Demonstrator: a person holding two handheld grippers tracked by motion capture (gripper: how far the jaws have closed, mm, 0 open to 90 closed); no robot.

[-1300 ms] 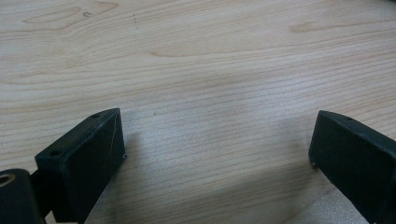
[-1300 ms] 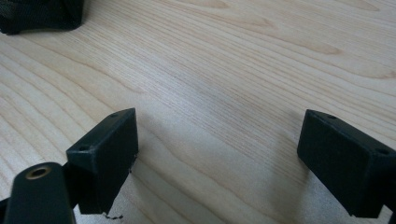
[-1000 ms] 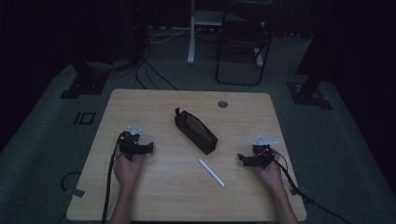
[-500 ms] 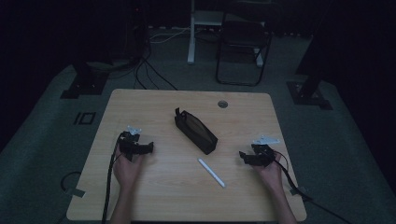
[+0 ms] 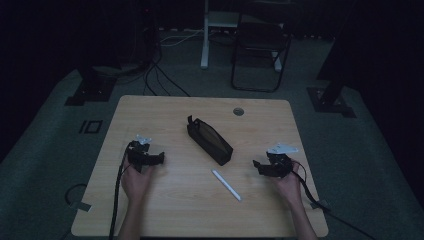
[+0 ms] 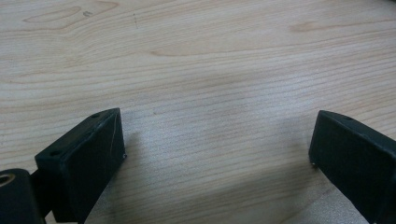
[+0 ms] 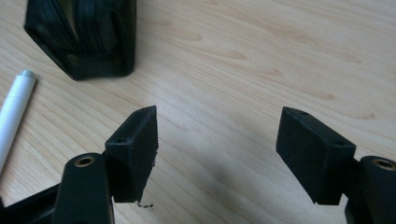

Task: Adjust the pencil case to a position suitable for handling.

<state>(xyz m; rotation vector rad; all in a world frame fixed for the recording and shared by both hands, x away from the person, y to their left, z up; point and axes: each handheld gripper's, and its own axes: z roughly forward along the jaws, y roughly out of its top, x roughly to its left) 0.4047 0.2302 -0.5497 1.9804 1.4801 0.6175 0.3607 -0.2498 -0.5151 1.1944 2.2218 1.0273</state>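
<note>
A black open-topped pencil case [image 5: 210, 141] lies slantwise at the middle of the wooden table [image 5: 150, 215]. A white pen [image 5: 226, 185] lies just in front of it. My left gripper [image 5: 160, 158] rests on the table at the left, open, with bare wood between its jaws [image 6: 217, 149]. My right gripper [image 5: 257, 165] is at the right, pointing left toward the case [image 7: 88, 37] and the pen [image 7: 14, 112]. Its jaws have just been closing a little, and it [image 7: 217, 140] is still open with nothing between them.
A round cable hole [image 5: 238, 111] sits near the table's far edge. Cables trail from both grippers over the near edge. A folding chair [image 5: 260, 55] and stand bases are on the dark floor beyond the table.
The right gripper has lifted slightly off the table. The left gripper, case and pen have not moved.
</note>
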